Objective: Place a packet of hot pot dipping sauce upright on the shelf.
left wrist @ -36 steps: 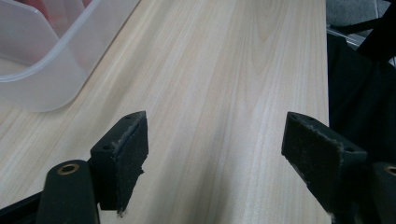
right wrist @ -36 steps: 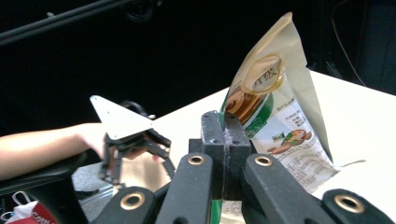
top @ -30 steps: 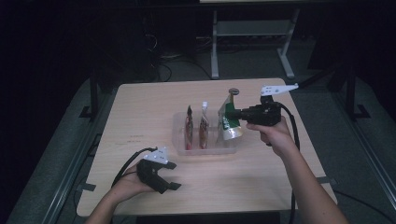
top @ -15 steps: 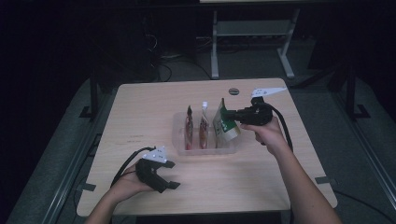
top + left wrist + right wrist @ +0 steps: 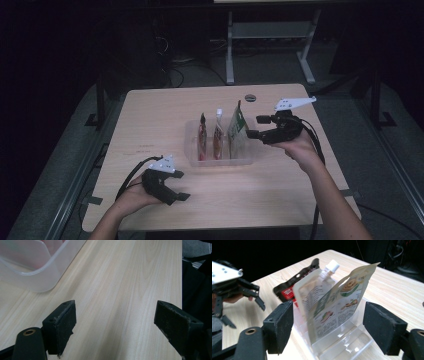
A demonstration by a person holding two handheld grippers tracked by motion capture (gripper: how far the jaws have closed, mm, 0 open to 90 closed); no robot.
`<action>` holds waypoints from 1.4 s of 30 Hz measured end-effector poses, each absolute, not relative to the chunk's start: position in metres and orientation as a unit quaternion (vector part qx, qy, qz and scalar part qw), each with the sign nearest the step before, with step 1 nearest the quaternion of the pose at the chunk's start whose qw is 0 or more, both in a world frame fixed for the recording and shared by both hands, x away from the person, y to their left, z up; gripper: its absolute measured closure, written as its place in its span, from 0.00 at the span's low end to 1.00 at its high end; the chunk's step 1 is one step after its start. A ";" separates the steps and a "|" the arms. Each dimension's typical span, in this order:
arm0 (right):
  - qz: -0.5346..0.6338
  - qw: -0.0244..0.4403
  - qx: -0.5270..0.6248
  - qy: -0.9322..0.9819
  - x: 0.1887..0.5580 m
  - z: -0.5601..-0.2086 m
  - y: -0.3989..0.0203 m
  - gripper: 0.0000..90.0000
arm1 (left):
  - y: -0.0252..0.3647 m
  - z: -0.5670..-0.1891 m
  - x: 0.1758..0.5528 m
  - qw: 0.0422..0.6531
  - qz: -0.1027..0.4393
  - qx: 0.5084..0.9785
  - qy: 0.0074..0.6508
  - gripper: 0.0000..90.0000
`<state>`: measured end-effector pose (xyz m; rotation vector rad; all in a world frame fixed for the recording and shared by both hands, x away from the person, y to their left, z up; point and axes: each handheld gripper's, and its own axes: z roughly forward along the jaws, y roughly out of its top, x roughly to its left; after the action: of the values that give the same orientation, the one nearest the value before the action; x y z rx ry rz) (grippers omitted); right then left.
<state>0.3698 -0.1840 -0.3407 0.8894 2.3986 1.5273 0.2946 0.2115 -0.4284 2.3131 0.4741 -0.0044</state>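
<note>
Wooden table (image 5: 150, 125), dark floor (image 5: 60, 150)

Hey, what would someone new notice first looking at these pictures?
A clear plastic rack at mid-table holds three upright pouches, the green-and-white pouch at its right end. The right tongs, just opened, sit beside that pouch with nothing gripped. The left tongs rest open near the table's front edge.

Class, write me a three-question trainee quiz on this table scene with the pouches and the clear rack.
1. True or false: the right tool is clamped on the green pouch.
2. How many pouches stand in the clear rack?
3. The left tool is: A) inside the rack, B) open over bare table, C) holding a pouch.

Key: 1 false, its jaws stand open and have just been opening, clear of the pouch; 2 three; 3 B.
</note>
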 end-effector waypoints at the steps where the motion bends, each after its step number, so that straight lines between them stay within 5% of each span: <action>1: 0.515 0.082 0.294 0.801 0.366 -0.341 -0.186 0.27 | 0.212 -0.428 0.294 0.382 -0.001 0.905 0.186 0.20; 26: 0.466 0.127 0.345 0.805 0.285 -0.400 -0.244 0.19 | 0.269 -0.428 0.269 0.390 0.035 0.885 0.253 0.19; 42: 0.420 0.147 0.393 0.805 0.279 -0.441 -0.276 0.16 | 0.304 -0.448 0.272 0.341 0.082 0.886 0.303 0.18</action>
<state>0.2792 -0.2761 -0.4407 1.1302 2.3149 1.2093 0.2724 0.3035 -0.4481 2.3039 0.7892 0.2136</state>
